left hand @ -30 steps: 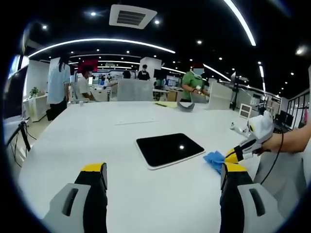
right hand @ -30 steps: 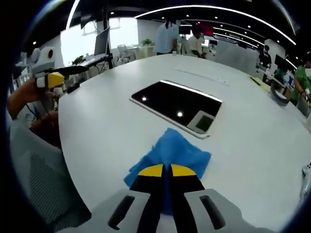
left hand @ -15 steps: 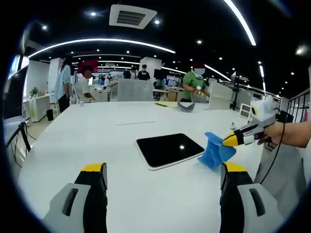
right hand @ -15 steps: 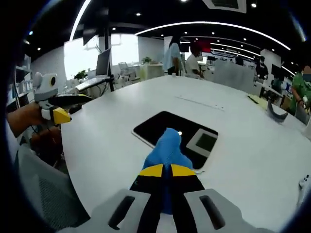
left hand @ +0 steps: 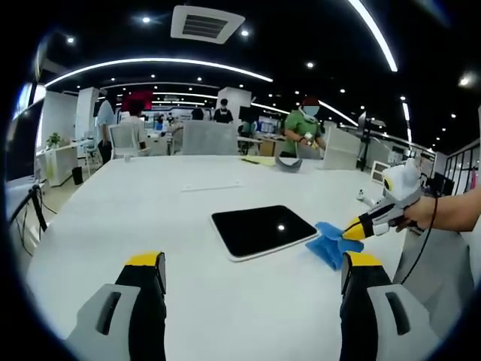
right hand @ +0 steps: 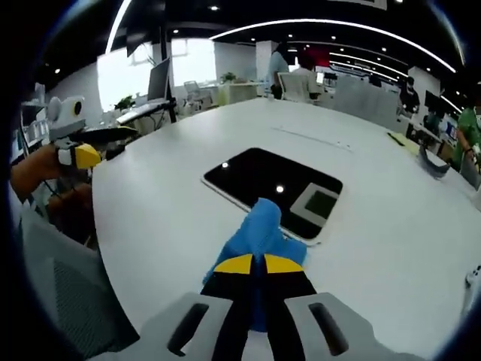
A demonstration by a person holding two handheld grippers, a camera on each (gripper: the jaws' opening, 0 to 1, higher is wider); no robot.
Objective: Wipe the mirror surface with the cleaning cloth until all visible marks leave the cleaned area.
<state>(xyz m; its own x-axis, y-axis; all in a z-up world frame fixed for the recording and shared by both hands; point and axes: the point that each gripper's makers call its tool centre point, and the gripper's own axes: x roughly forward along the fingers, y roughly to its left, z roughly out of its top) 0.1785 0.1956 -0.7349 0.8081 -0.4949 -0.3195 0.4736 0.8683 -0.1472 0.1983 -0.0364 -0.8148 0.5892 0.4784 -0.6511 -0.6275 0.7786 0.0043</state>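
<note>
The mirror [left hand: 262,231] lies flat on the white surface [left hand: 135,218], a dark rectangular pane in a pale frame, reflecting ceiling lights as bright dots. In the right gripper view the mirror [right hand: 274,190] sits ahead of the tongs, one corner of it reflecting a grey ceiling vent.

The right tongs [right hand: 251,265] are closed together on the blue cleaning cloth [right hand: 258,233], yellow tips pressed side by side with the cloth bunched up between them. The cloth rises in a hump in front of the tips and its far edge overlaps the near edge of the mirror frame. Seen from the left gripper view, the right tongs [left hand: 353,229] come in from the right, angled down toward the surface, held by a hand [left hand: 427,213] with the forearm reaching in level from the right edge. The cloth [left hand: 331,243] lies crumpled under the tips, touching the mirror's right-hand corner.

The left tongs [left hand: 255,274] stand wide apart, holding nothing, above the bare surface and short of the mirror. In the right gripper view the left tongs [right hand: 84,156] appear at the far left, held in a hand [right hand: 37,167] off the edge of the surface.

People stand and sit at desks in the background.
</note>
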